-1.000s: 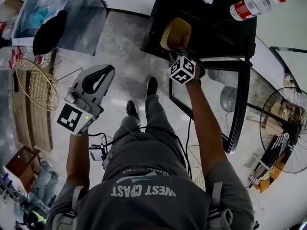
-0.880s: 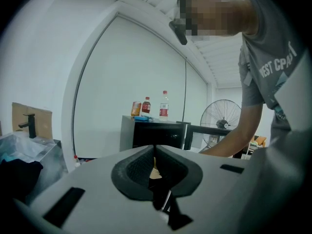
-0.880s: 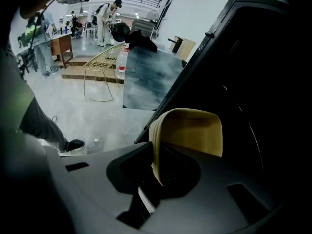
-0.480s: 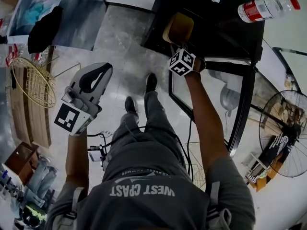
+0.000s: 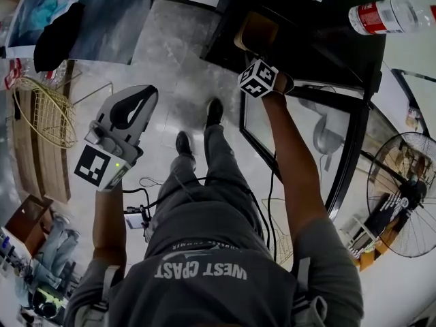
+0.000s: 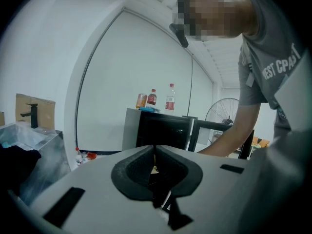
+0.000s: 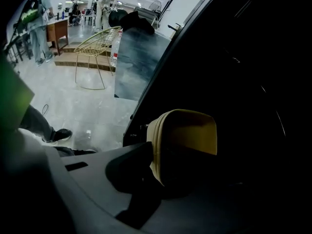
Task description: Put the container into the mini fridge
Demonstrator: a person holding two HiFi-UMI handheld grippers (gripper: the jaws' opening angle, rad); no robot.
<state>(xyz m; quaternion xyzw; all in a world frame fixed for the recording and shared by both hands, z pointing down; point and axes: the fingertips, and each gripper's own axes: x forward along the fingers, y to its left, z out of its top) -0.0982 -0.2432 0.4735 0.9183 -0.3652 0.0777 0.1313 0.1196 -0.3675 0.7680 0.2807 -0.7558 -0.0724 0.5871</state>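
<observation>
Head view: the left gripper [image 5: 129,107] is held up over the floor [image 5: 177,53], well apart from the fridge [image 5: 320,46]. The right gripper [image 5: 254,56] reaches into the dark opening of the fridge, and the yellow container [image 5: 259,33] is at its tip, inside the opening. The glass door [image 5: 306,135] stands open beside the right arm. A bottle [image 5: 392,16] lies on top of the fridge.

Left gripper view: the jaws of the left gripper [image 6: 154,152] are clenched together and nothing is between them. The fridge [image 6: 161,130] is far in front.

Right gripper view: the jaws of the right gripper [image 7: 158,172] are opening. One wall of the container [image 7: 187,130] is between them, and the pad that can be seen lies against it. Around the container is the dark inside of the fridge [image 7: 253,72]. It is too dark to tell if it rests on a shelf.
</observation>
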